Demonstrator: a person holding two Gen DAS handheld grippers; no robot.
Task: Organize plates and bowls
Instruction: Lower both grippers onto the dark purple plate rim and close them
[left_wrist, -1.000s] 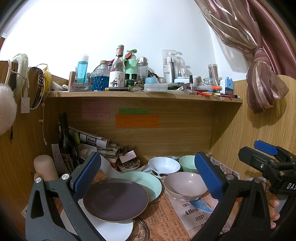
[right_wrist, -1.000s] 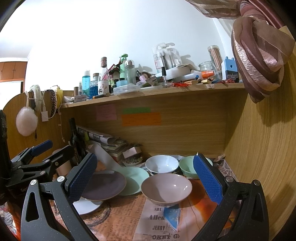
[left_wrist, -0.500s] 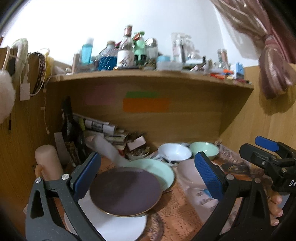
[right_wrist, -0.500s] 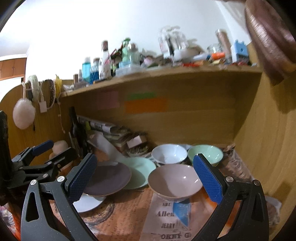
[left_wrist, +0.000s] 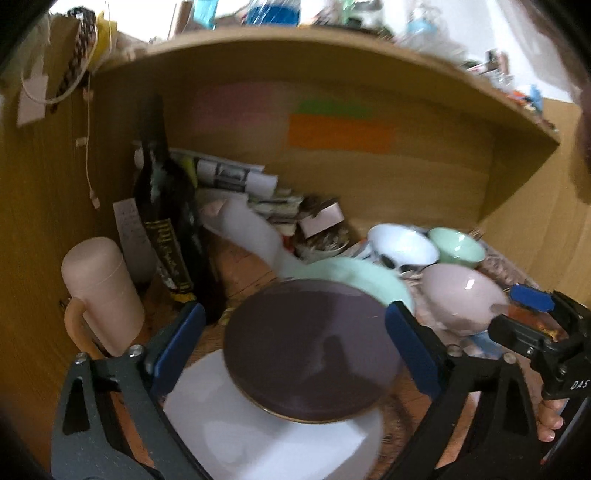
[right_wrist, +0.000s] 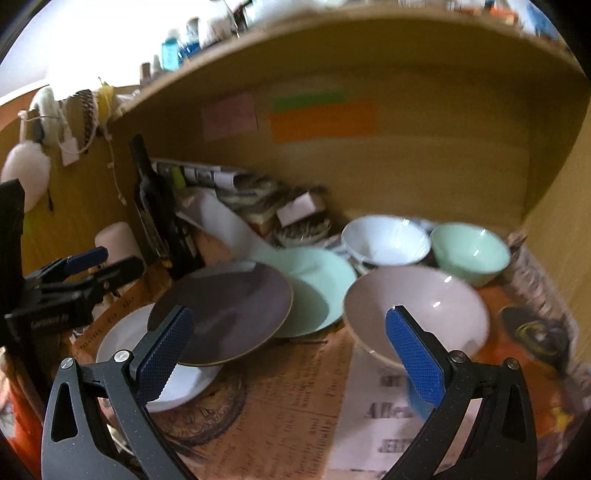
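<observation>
The desk (right_wrist: 280, 406), covered in newsprint-patterned paper under a wooden shelf (right_wrist: 369, 44), carries all the crockery, and none of it looks sorted yet. Three plates overlap in a loose fan at the left: a white plate (right_wrist: 122, 332) lowest and nearest, a dark purple plate (left_wrist: 310, 350) lying partly on it, and a mint green plate (right_wrist: 317, 284) tucked under the purple one's far edge. Three bowls sit apart to the right: a pale pink bowl (right_wrist: 417, 310) nearest, a white bowl (right_wrist: 384, 240) and a mint green bowl (right_wrist: 469, 251) side by side behind it. A dark bottle (left_wrist: 170, 225), a beige mug (left_wrist: 99, 291) and rolled papers crowd the back left corner.

The left tongs (left_wrist: 291, 343) frame the purple plate in their view; the jaws are closing, yet the blue pads stand clear of the plate's rim on both sides, so nothing is gripped. The right tongs (right_wrist: 291, 350) are spread wide and empty, with bare desk between them and the pink bowl just behind the right-hand pad.

By my reading the work is at its very start: plates need a neat stack, bowls need nesting, and the first pickup, likely the purple plate, is not yet made.
</observation>
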